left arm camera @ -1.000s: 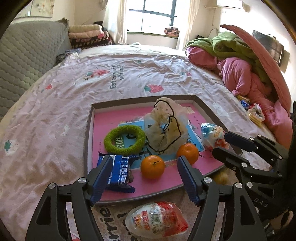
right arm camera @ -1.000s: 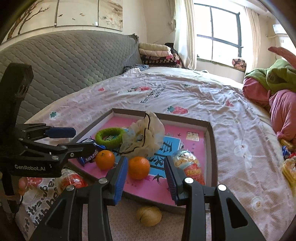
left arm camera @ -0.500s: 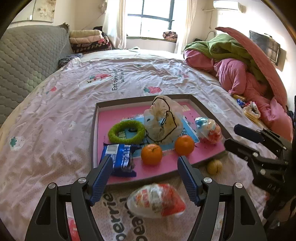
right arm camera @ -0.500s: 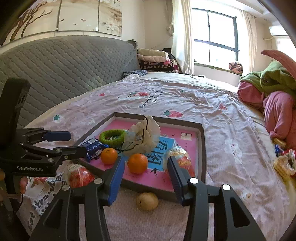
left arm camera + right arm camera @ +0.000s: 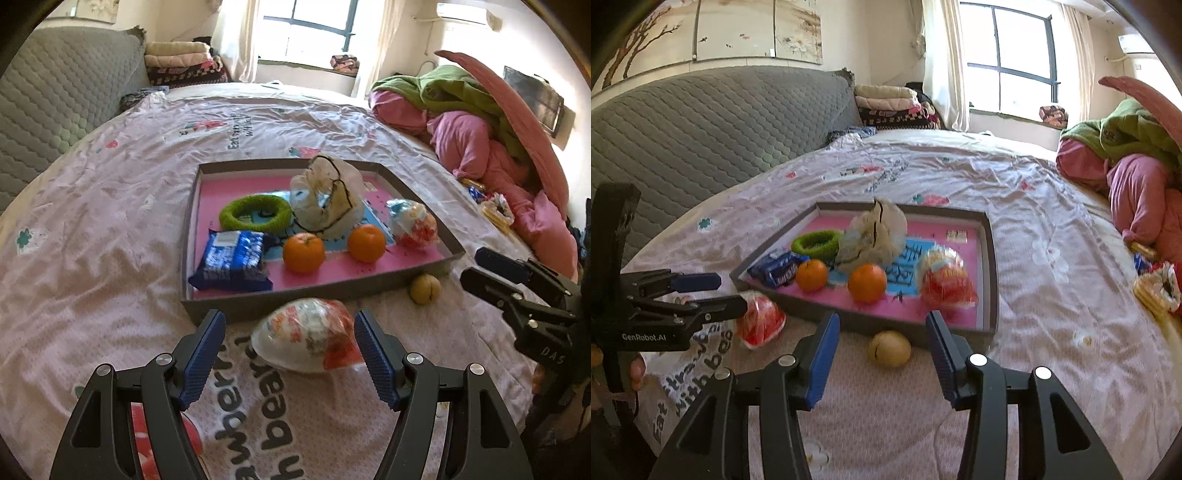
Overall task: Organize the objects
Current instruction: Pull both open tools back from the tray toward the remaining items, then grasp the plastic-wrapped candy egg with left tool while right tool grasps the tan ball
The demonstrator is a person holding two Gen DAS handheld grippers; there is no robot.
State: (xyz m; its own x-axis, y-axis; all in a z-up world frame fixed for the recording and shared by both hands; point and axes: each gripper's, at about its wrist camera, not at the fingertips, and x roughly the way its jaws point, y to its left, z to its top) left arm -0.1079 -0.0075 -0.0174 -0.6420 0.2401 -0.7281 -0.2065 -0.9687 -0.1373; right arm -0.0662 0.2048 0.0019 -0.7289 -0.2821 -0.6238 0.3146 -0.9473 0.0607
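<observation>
Item: shallow grey tray [image 5: 317, 291] with pink floor, set on the bedsheet [image 5: 92, 221]. Contents recorded: green ring [image 5: 255, 216], blue snack packet [image 5: 232, 260], two oranges [image 5: 303, 253] [image 5: 366, 243], crumpled plastic bag [image 5: 325, 199], one wrapped egg-shaped sweet [image 5: 412, 223] at the far right of the tray.

Outside the tray, on the sheet just before its near wall: second wrapped egg-shaped packet [image 5: 308, 334], red and white; small yellowish round fruit [image 5: 889, 348], close to the wall, whether touching could not be told.

Left gripper [image 5: 290, 356]: spread wide, empty, fingers either side of the red-and-white packet, not seen pressing it. Right gripper [image 5: 882, 352]: spread wide, empty, lined up on the yellowish fruit lying just ahead between the fingers.

Step judged in hand: approach to the two stray items, pickup not yet made. Bulk of the sorting apparently done.

Next move, as judged: advance a little and lower, close on each item, lift over the near wall, release on bare pink floor. Gentle closing advised on the packet, its wrapper slack and crushable; centred grip advised on the fruit, liable to roll.
</observation>
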